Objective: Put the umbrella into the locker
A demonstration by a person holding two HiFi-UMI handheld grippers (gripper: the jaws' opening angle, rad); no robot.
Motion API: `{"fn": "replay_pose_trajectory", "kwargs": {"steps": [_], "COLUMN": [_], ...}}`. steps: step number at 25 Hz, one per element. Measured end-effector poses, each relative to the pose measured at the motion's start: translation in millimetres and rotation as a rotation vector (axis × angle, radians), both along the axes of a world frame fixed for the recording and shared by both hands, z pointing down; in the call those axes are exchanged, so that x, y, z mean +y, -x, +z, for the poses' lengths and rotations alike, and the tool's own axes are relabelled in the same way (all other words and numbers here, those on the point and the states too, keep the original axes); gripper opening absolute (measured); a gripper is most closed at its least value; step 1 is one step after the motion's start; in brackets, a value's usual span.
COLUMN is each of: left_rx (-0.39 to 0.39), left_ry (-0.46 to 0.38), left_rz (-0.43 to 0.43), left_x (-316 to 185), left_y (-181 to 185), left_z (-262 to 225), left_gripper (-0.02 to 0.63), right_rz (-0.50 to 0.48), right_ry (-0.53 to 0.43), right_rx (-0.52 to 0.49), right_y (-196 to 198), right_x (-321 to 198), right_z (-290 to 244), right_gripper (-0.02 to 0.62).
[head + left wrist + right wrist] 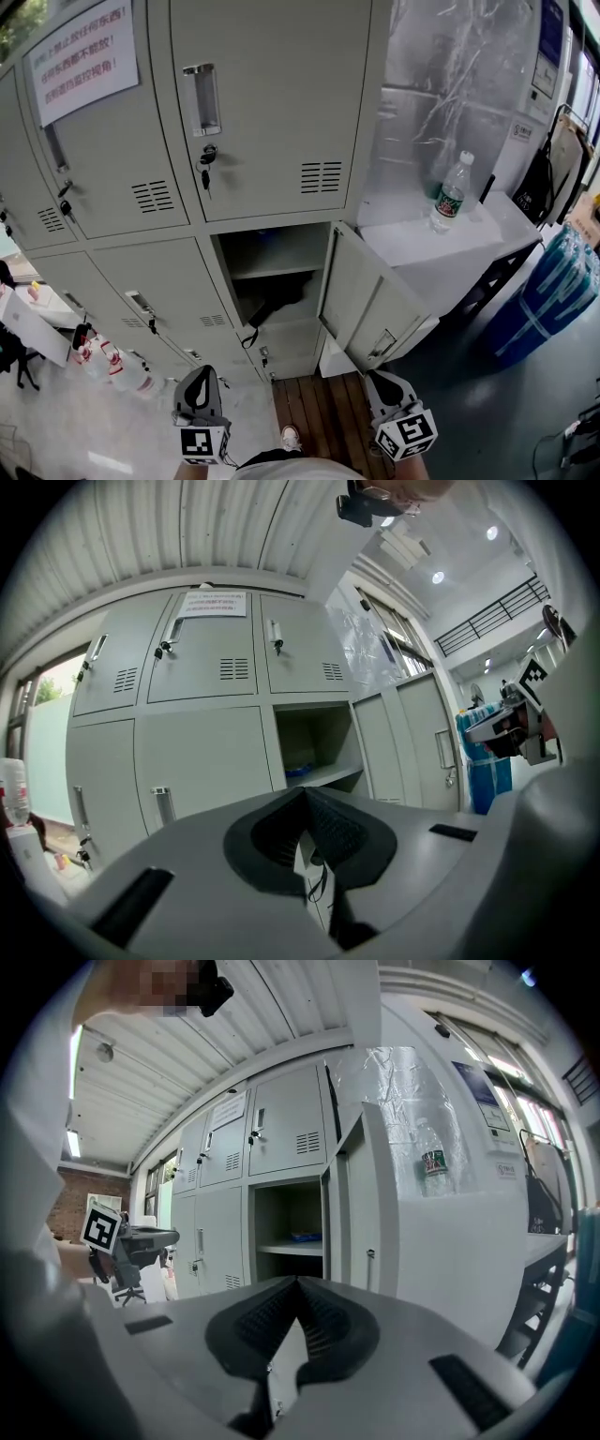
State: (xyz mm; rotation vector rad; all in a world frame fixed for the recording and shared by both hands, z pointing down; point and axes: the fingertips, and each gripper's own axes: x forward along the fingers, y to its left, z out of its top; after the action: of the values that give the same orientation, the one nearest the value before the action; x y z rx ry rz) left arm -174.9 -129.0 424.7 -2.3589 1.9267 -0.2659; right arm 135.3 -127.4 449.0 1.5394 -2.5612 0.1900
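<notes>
Umbrella (274, 306): black, folded, lying slantwise in open locker (281, 253), strap end at front. Left gripper (200, 375) and right gripper (380, 377): jaws together, empty.

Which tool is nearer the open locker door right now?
Right. In the head view the right tool sits just below the open locker door; the left tool is off to its left, before the closed lockers.
</notes>
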Motion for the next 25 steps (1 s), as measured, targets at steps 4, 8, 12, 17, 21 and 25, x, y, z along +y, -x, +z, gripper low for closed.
{"fn": "replay_pose_trajectory", "kwargs": {"steps": [4,8,12,17,21,25], "left_rx": [-0.006,0.003,0.004,0.009,0.007,0.008], "left_ry": [-0.002,0.012,0.021,0.034,0.038,0.054], "left_rz": [0.003,-0.011,-0.006,-0.014,-0.010,0.003], "left_x": [1,3,6,7,9,12], "left_y": [2,9,7,8,5,-2], "left_z": [-2,2,6,11,13,18], "left_gripper": [0.021,0.021,0.021,0.021,0.021,0.021], "right_rz": [-0.018,-0.032,-0.037,-0.037,-0.037,-0.037], "right_ry": [-0.006,-0.003,0.010,0.012,0.008,0.007], "right_rx": [-0.003,-0.002,0.001,0.004,0.004,0.005], "right_y": [10,14,16,15,14,13], "right_x": [-3,-4,-2,1,2,3], "right_z": [-2,0,5,5,4,1], "right_gripper": [0.017,0.017,0.017,0.017,0.017,0.017]}}
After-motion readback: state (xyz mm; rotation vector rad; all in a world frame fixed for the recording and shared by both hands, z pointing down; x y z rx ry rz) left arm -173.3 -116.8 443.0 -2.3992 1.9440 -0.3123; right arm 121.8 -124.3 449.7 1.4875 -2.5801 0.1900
